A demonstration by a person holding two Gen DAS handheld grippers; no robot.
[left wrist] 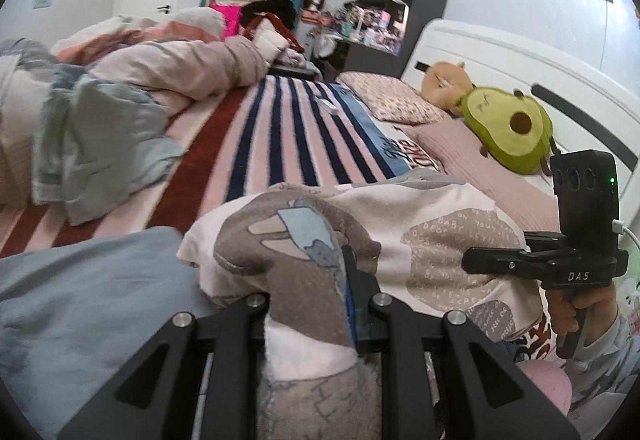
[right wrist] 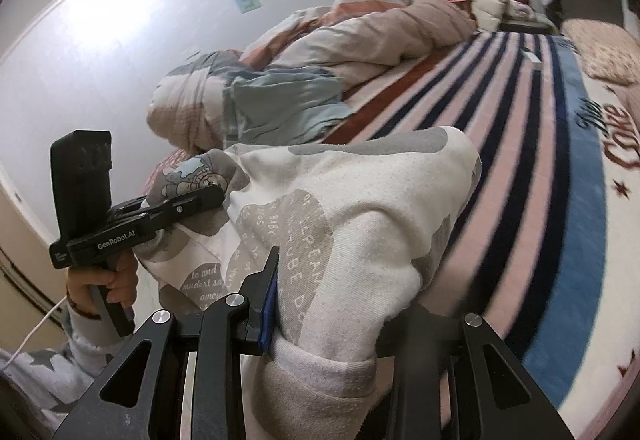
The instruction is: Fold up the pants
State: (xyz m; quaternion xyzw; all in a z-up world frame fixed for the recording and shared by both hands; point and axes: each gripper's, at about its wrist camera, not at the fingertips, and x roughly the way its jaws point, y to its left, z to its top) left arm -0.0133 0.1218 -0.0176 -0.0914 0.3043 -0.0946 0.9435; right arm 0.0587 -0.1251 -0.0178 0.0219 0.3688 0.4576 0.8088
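Observation:
The pants (left wrist: 400, 236) are cream fleece with grey-brown patches, printed words and a cartoon figure. They hang bunched between my two grippers above the striped bed. My left gripper (left wrist: 316, 304) is shut on one cuffed end of the pants, cloth draping over its fingers. My right gripper (right wrist: 320, 304) is shut on the other cuffed end (right wrist: 320, 372). In the left wrist view the right gripper (left wrist: 480, 264) shows at right, its fingers pressed into the cloth. In the right wrist view the left gripper (right wrist: 208, 199) shows at left, clamped on the pants (right wrist: 352, 207).
A striped blanket (left wrist: 280, 135) covers the bed. A heaped quilt (left wrist: 160, 67) and a pale blue garment (left wrist: 100, 143) lie at left. Grey-blue cloth (left wrist: 80, 304) is near. An avocado plush (left wrist: 508, 127), a bear plush and pillows lie by the white headboard (left wrist: 520, 67).

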